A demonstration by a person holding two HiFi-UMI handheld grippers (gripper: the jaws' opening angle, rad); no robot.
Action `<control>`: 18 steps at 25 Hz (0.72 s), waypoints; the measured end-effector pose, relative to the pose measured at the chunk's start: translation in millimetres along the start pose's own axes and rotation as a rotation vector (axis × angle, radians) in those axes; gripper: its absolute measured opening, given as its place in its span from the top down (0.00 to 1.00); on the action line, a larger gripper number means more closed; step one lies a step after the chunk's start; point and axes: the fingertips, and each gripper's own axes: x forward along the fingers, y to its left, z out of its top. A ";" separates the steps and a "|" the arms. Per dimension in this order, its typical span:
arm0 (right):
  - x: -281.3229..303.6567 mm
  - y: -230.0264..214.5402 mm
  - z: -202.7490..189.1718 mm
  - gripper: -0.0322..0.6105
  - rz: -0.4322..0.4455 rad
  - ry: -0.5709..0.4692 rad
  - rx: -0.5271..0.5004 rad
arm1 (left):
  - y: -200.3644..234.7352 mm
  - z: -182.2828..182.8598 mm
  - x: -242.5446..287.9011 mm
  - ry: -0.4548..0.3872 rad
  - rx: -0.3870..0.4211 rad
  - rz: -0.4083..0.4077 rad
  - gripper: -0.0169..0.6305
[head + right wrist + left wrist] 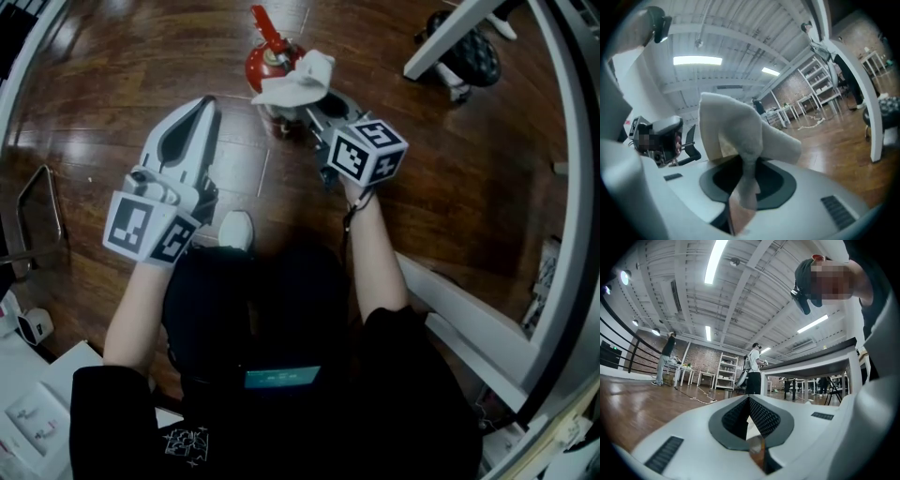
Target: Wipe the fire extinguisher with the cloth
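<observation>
- Your white right hand-held gripper (744, 187) is clamping the crumpled white cloth (298, 80) by the red fire extinguisher (267, 58).
- Your left gripper (201, 105) is idling, jaws together.
- You're likely approaching; next, cloth pressing onto cylinder.

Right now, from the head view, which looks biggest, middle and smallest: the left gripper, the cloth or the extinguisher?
1. Left gripper: plainly biggest, though it is nearest the camera.
2. Cloth and extinguisher: look about alike; the cloth covers part of the extinguisher, so no ranking.
</observation>
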 end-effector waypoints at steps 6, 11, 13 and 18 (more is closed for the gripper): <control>11.3 -43.5 -91.8 0.79 -0.085 0.138 0.063 | 0.7 -2.1 -1.5 0.004 0.003 0.005 0.97; 30.9 -72.4 -172.9 0.79 -0.156 0.343 0.056 | 1.6 -0.6 -5.3 -0.002 -0.005 0.012 0.97; 33.7 -80.9 -194.1 0.79 -0.175 0.388 0.063 | 1.0 -1.3 -6.5 0.000 -0.001 0.012 0.97; 35.0 -86.2 -207.7 0.79 -0.195 0.434 0.041 | 0.0 -3.9 -6.9 0.009 -0.006 0.006 0.97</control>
